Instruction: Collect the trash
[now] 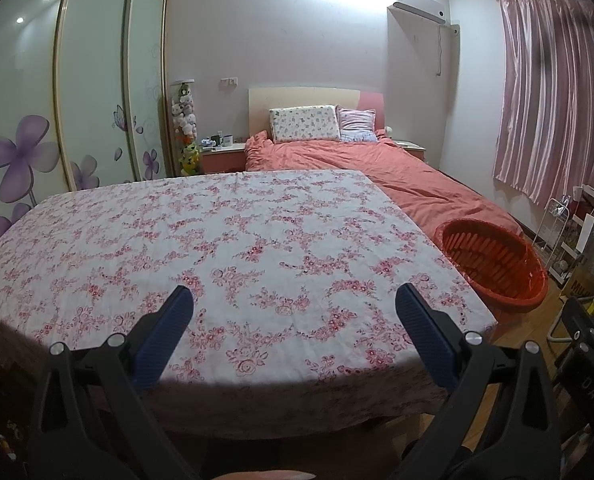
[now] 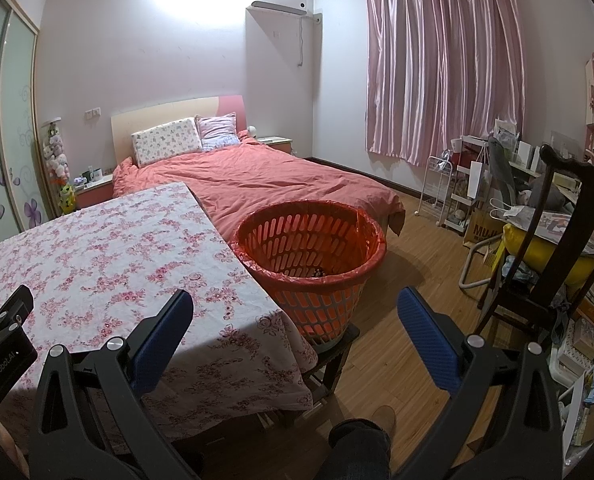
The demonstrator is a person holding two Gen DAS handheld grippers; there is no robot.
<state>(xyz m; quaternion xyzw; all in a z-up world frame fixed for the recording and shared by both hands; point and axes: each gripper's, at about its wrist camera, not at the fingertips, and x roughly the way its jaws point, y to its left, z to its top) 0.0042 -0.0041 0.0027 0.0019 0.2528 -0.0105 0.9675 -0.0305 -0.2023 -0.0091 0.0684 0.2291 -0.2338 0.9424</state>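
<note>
An orange slatted basket (image 2: 309, 256) lined with a red bag stands on a low stool beside the table's right edge; small dark bits lie at its bottom. In the left wrist view the basket (image 1: 493, 260) sits to the right. The table (image 1: 217, 240) wears a white cloth with pink flowers, and no trash shows on it. My left gripper (image 1: 295, 300) hovers open over the table's near edge, nothing between its blue pads. My right gripper (image 2: 295, 302) is open too, above the table's near right corner and just short of the basket.
Behind the table lies a bed (image 2: 277, 176) with an orange cover. A dark wooden chair (image 2: 553, 240) and cluttered shelves fill the right side. A wardrobe (image 1: 57, 100) lines the left wall. A person's leg and shoe (image 2: 377, 424) are on the wooden floor below.
</note>
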